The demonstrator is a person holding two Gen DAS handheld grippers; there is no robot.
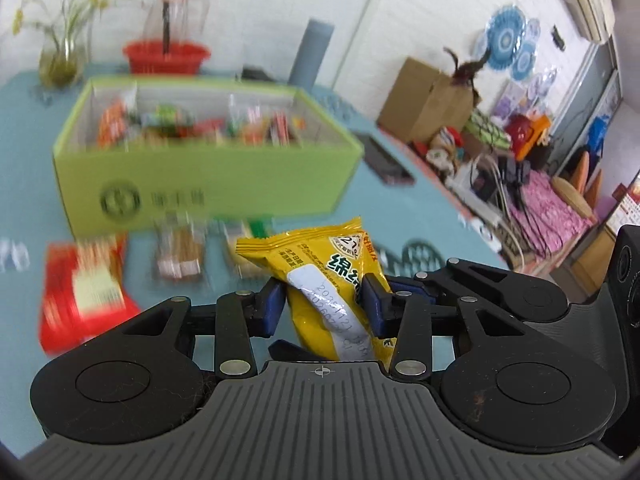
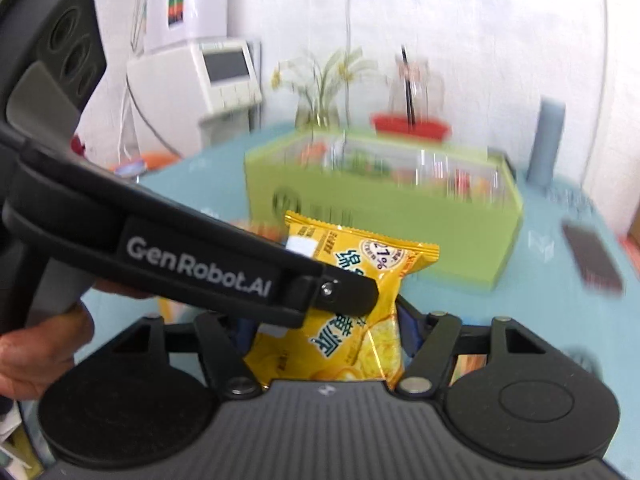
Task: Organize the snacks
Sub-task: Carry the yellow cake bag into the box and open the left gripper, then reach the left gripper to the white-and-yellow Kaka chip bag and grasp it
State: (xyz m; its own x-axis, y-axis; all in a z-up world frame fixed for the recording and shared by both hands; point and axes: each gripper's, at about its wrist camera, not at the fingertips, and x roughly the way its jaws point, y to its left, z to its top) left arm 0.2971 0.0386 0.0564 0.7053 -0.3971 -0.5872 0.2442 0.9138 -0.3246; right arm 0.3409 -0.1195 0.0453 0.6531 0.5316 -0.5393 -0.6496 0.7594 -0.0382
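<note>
Both claws are nearest to the cameras, and each one pinches the same yellow snack bag (image 1: 320,276). In the left wrist view the left claw (image 1: 324,302) presses its blue pads (image 1: 274,306) on the two sides of the bag, which stands upright above the blue desk (image 1: 24,168). In the right wrist view the right claw (image 2: 326,342) grips the lower part of the bag, and the black arm of the left claw crosses in front and hides part of it.

Behind the bag stands an open green box (image 1: 200,184), filled with many small snack packets (image 1: 200,126); they are too blurred to name. Just in front of the box, on the desk, lie a red packet (image 1: 84,296) and a brown packet (image 1: 180,250). Behind the box are a red basket (image 1: 166,56), a glass jug (image 1: 176,12) and a vase with plants (image 1: 60,52). A dark phone (image 1: 386,162) lies to the right of the box.
</note>
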